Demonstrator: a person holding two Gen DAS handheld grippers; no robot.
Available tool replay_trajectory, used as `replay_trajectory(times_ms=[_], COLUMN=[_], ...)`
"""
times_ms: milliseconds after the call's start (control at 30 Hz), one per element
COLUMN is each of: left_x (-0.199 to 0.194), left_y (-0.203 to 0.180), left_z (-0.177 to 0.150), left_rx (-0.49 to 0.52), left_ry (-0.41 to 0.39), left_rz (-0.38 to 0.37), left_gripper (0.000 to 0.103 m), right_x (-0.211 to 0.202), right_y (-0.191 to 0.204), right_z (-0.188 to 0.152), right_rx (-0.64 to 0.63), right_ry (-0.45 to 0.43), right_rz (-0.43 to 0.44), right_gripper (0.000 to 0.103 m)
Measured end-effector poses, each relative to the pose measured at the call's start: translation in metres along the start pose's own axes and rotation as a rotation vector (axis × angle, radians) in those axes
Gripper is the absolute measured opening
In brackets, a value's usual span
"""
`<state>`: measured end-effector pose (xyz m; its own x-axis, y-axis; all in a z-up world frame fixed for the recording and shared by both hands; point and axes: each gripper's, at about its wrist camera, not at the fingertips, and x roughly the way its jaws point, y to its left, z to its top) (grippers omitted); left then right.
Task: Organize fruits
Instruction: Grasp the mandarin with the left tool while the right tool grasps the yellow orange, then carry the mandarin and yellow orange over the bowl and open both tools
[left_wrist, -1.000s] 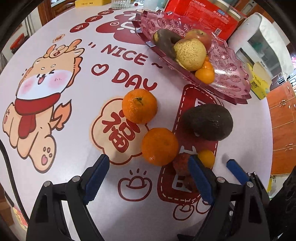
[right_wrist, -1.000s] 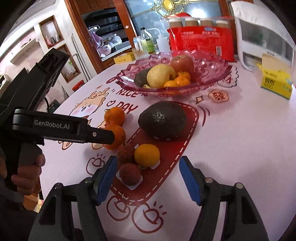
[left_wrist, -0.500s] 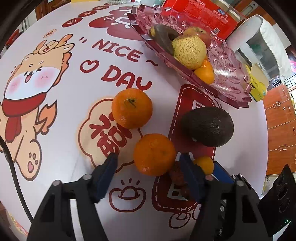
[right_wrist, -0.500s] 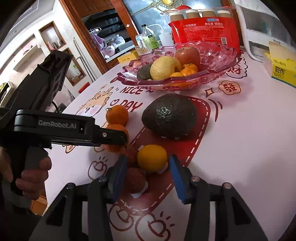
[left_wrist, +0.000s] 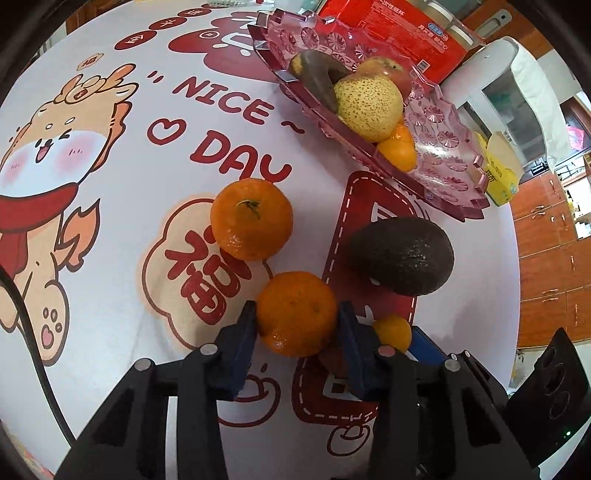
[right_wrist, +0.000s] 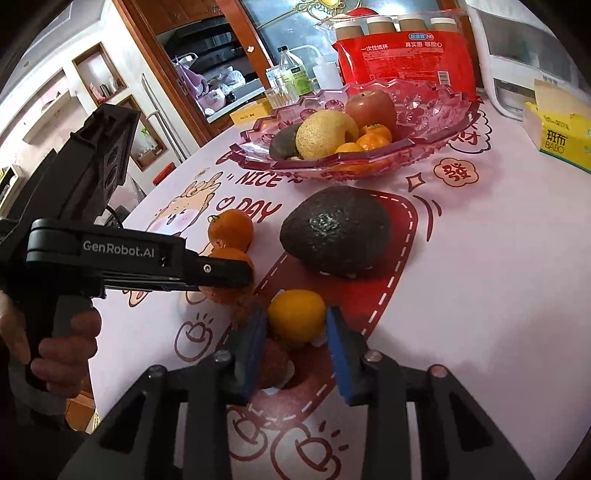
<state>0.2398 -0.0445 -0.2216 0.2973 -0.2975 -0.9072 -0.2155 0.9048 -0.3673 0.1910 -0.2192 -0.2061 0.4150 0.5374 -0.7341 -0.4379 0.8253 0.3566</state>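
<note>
My left gripper (left_wrist: 296, 309) is closing, and both blue pads touch the sides of an orange (left_wrist: 295, 317) that rests on the printed tablecloth. My right gripper (right_wrist: 295, 316) is closing on a small yellow citrus (right_wrist: 296, 314), with its pads against the fruit. Two red lychees (right_wrist: 273, 363) lie beside and under its left finger. A second orange (left_wrist: 252, 218) and a dark avocado (left_wrist: 402, 254) lie loose just beyond. Further back, the pink glass fruit bowl (left_wrist: 443, 147) holds a pear, an apple, an avocado and small oranges.
A red pack of paper cups (right_wrist: 402, 55), bottles and a white appliance (right_wrist: 517, 74) stand behind the bowl. A yellow tissue box (right_wrist: 561, 129) sits at the far right. A hand (right_wrist: 55, 343) holds the left gripper's handle. The table edge (left_wrist: 513, 258) curves close past the avocado.
Both grippers went from wide open to closed in on fruit. The left one slid forward around the near orange; the right one closed around the small yellow citrus.
</note>
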Motion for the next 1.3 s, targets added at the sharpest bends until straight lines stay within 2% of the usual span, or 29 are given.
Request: replay_trajectory(times_ms=[267, 533, 833, 967, 1300], left_x=[-0.027, -0.061, -0.098, -0.112, -0.139], left_y=[0.013, 0.035, 0.054, 0.053, 0.018], left_z=[-0.009, -0.019, -0.018, -0.010, 0.032], left_rx=[-0.034, -0.081, -0.046, -0.005, 0.223], left_ry=[-0.049, -0.126, -0.187, -0.199, -0.229], left_rz=[-0.014, 0.023, 0.017, -0.014, -0.050], left_gripper=[0.041, 0.041, 0.041, 0.041, 0.041], right_x=[-0.003, -0.021, -0.045, -0.051, -0.058], right_y=[-0.001, 0.010, 0.040, 0.050, 0.058], right_z=[0.001, 0.003, 0.014, 0.025, 0.069], right_rx=[0.024, 0.006, -0.071, -0.079, -0.042], right_ry=[0.030, 0.013, -0.018, -0.037, -0.134], right_rz=[-0.009, -0.027, -0.080, -0.103, -0.178], right_gripper=[0.032, 0.032, 0.032, 0.032, 0.032])
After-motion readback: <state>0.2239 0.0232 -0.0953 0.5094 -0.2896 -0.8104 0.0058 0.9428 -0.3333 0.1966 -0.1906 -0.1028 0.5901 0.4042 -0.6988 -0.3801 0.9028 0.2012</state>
